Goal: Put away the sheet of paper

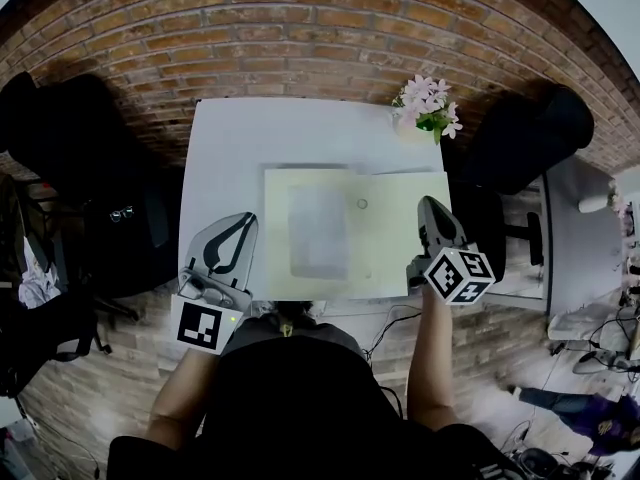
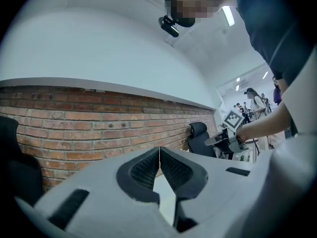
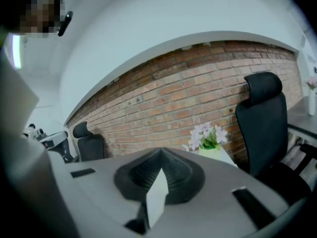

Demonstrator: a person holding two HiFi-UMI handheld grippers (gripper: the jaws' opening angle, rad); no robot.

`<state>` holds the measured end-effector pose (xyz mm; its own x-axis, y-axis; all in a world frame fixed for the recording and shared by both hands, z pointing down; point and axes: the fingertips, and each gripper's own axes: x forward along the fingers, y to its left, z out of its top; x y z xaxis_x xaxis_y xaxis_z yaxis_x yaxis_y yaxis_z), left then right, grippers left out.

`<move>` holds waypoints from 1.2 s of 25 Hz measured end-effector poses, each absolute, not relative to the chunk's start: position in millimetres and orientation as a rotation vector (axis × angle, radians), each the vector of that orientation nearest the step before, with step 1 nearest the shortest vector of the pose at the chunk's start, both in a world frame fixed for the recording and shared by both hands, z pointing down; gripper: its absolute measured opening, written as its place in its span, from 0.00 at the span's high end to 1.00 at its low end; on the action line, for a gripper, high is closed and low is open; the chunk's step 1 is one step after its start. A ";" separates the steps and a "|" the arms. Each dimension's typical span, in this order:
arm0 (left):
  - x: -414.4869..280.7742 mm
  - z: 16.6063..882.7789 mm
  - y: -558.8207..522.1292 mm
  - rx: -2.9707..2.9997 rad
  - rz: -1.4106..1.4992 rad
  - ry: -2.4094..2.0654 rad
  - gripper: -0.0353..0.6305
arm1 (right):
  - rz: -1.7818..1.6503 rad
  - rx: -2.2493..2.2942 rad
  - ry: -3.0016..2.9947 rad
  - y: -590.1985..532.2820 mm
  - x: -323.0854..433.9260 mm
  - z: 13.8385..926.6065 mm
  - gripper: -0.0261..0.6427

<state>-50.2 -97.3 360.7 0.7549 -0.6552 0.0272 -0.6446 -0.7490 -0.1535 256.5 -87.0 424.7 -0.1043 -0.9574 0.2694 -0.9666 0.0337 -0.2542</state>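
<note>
The sheet of paper (image 1: pixel 320 230) lies flat as a paler rectangle on the left leaf of what reads as an open cream folder (image 1: pixel 395 253), which occupies the near half of the white table (image 1: pixel 230 143). The right gripper (image 1: pixel 430 204) sits over the outer part of the right leaf; in the right gripper view its jaws (image 3: pixel 159 155) are closed on a thin pale edge, judged to be that leaf, gripped at the free side so that it can hinge over the paper. The left gripper (image 1: pixel 247 220) stands just beside the folder's left edge. Its own view shows the jaws (image 2: pixel 159 155) together at the tips with a pale strip caught behind them, probably the folder's left margin, gripped to anchor the folder while the opposite leaf is worked. The head view alone does not confirm that contact. The potted flowers (image 1: pixel 428 106) at the far right corner stand apart from the folder. The step in hand is judged to be closing the cover, with the paper already placed inside.
</note>
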 end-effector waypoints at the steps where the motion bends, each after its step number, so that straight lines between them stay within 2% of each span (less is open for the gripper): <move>1: -50.2 360.6 -97.0 -2.818 -0.116 1.046 0.91 | 0.541 2.092 -2.256 -87.6 254.9 411.6 0.94; 8: -57.6 356.8 -100.1 -2.805 -0.107 1.076 0.90 | 0.255 2.116 -2.301 -74.8 243.0 336.8 0.94; 19: -76.0 348.3 -116.5 -2.769 -0.076 1.136 0.90 | -0.100 2.277 -2.219 -28.8 247.3 268.9 0.94; 30: -62.6 339.2 -121.5 -2.779 -0.040 1.085 0.91 | -0.177 2.346 -2.113 -0.4 264.8 256.5 0.94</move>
